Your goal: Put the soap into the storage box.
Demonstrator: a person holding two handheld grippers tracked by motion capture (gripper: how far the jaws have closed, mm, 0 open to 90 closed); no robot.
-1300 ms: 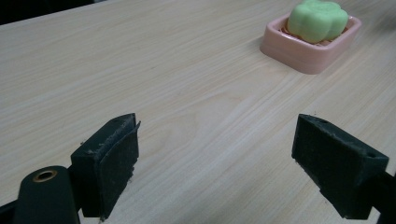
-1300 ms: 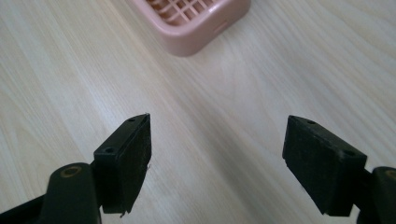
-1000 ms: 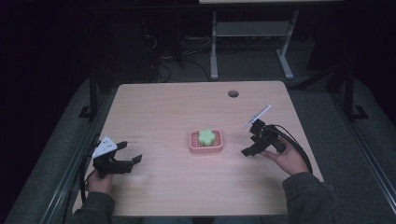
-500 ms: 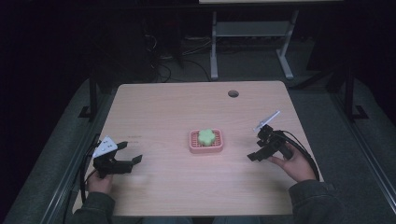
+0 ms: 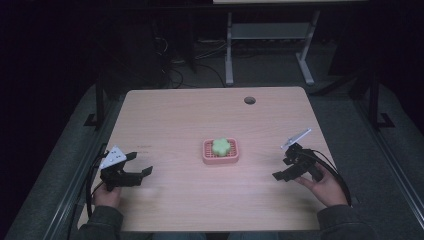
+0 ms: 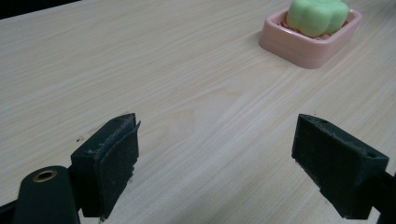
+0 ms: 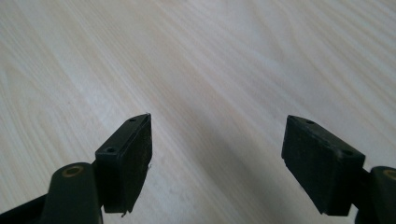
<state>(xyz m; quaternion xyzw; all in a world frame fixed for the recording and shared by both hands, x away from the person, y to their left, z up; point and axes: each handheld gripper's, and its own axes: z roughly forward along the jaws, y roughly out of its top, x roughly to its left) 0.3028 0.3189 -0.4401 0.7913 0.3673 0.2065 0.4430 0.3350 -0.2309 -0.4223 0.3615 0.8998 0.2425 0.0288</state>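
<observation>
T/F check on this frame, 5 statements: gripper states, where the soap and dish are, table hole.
1. Both grippers are open. True: the left gripper and the right gripper each show a wide gap between the jaws, nothing held.
2. The green soap lies on the bare table. False: it sits in the pink dish.
3. The dish is near the middle of the table, between the two grippers. True.
4. The right gripper is touching the dish. False: it is off to the dish's right, clear of it, with bare wood between.
5. The table has a round hole near its far edge. True.
</observation>
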